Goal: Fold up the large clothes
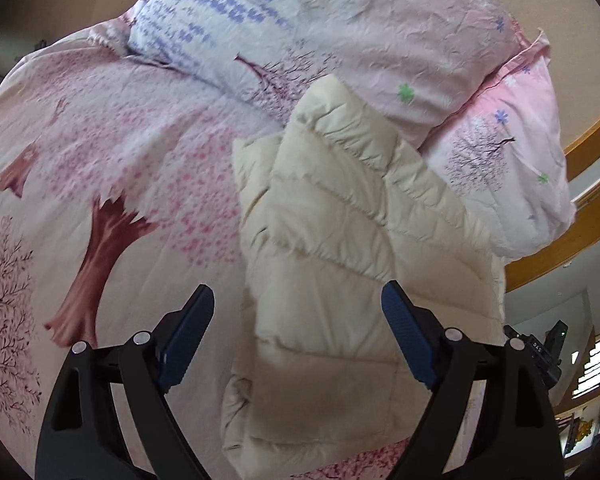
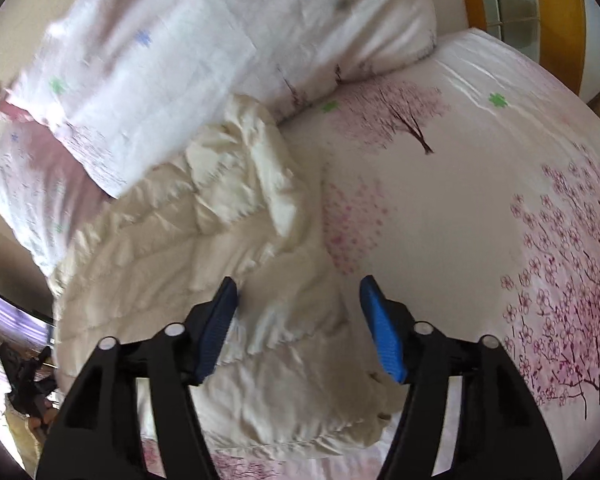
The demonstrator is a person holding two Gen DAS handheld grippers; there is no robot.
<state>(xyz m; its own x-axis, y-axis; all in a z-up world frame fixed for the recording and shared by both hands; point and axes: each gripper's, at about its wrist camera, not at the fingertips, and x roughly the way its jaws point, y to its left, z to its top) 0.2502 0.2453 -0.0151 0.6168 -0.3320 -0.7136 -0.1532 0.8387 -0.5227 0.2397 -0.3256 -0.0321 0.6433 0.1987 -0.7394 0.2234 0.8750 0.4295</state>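
Jacket [image 1: 332, 240]: cream, quilted and puffy, stitched in slanting channels; folded into a long bundle with soft creases, lying flat on the bed.
Jacket, right view [image 2: 220, 248]: rumpled and glossy, edges bunched, one loose flap curled up toward the pillows.
Sheet [image 1: 112, 168]: thin cotton, pale pink, printed with blossom trees and brown trunks — lightly wrinkled, spread beneath the jacket.
Pillows [image 1: 400, 40]: two, soft and crinkled, same floral print with blue and green flowers, stacked just beyond the jacket's far end and touching it.
Frame [image 1: 588, 140]: curved wooden rail, smooth and orange-brown, beside the pillows.
Left gripper [image 1: 298, 300]: black arms, dark blue ribbed pads, spread wide, gripping nothing; jacket's near end lies below and between the fingers, pads clear of the cloth.
Right gripper [image 2: 298, 292]: black arms, brighter blue ribbed pads, parted and empty — left pad hangs over the jacket's rumpled edge, right pad over bare sheet; contact with the cloth cannot be told.
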